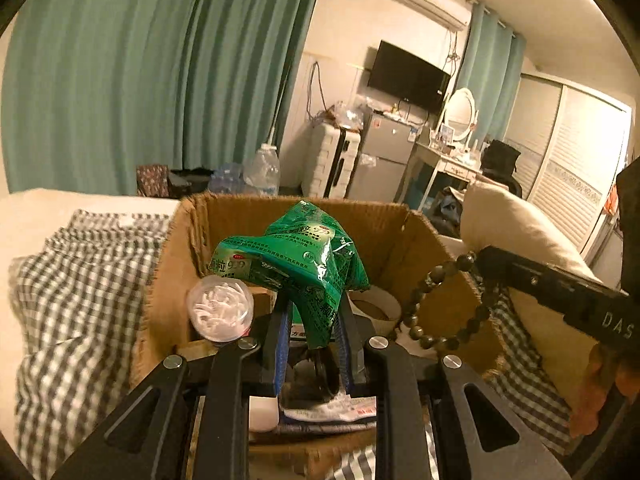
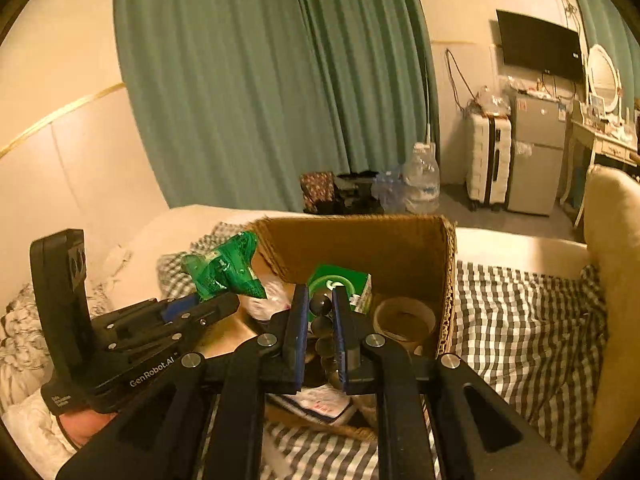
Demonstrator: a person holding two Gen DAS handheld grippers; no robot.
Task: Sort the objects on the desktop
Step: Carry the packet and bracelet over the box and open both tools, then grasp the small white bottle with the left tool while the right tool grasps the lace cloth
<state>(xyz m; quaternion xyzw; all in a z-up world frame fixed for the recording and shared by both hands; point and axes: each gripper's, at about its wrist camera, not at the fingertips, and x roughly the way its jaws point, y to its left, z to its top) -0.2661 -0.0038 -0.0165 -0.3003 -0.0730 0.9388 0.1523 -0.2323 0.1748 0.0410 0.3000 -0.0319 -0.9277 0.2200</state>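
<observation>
- Left gripper (image 1: pixel 310 320): fingers closed on a crumpled green sachet pack (image 1: pixel 296 264), held above the open cardboard box (image 1: pixel 404 224); in the right wrist view the pack (image 2: pixel 224 268) hangs over the box's rim at 9 o'clock
- Right gripper (image 2: pixel 320 308): fingers nearly together, pinching a dark bead bracelet (image 2: pixel 320 304) over the box interior; in the left wrist view the loop (image 1: pixel 436 304) dangles at 3 o'clock of the pack
- Box contents: a clear round tub of white pieces (image 1: pixel 220 312) at 9 o'clock, a tape roll (image 2: pixel 404 320) at 3 o'clock, a green carton (image 2: pixel 340 284) toward 12 o'clock, papers at 6 o'clock
- Box rests on a checked bed cover (image 2: pixel 520 320)
- Judged step: depositing both items. Lower each well inside the walls before opening, aim the pack for the middle gap, and let the bracelet's loop settle clear of the rim so it cannot slide out
</observation>
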